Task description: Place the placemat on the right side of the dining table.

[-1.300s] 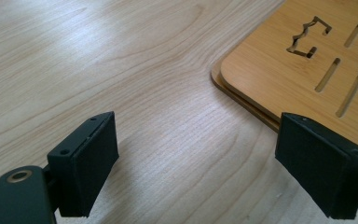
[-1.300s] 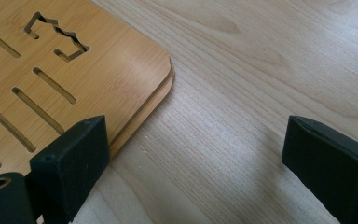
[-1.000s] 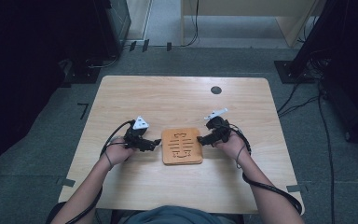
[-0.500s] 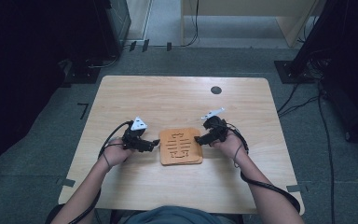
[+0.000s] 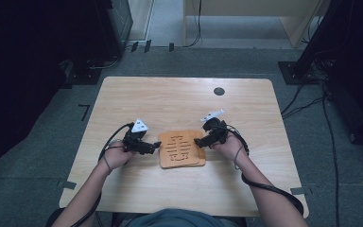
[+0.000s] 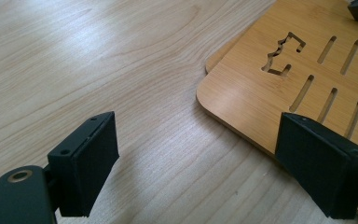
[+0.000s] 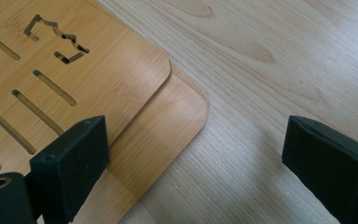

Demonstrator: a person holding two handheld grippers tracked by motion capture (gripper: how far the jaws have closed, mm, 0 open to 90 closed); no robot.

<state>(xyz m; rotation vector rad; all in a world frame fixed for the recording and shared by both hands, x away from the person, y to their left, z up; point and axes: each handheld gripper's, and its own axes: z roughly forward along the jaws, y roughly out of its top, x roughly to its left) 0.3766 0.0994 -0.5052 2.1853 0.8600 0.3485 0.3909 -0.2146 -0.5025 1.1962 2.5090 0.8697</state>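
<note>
Two slotted bamboo boards (image 5: 182, 149) lie stacked at the table's middle, the upper one (image 7: 74, 70) shifted off the lower one (image 7: 168, 126), whose corner sticks out. My left gripper (image 5: 155, 147) sits at the stack's left edge, open (image 6: 200, 163), with its right jaw over the upper board (image 6: 284, 70) and its left jaw over bare table. My right gripper (image 5: 199, 141) is at the stack's right edge, open (image 7: 196, 163); its left jaw hangs over the boards and its right jaw over the table. Neither holds anything.
The light wooden table (image 5: 170, 104) has a round black grommet (image 5: 219, 91) near its far edge. Dark cabinets and floor cables surround the table. Cables trail from both grippers along the person's forearms.
Both grippers have edged slightly inward toward the boards. The boards have hardly moved.
</note>
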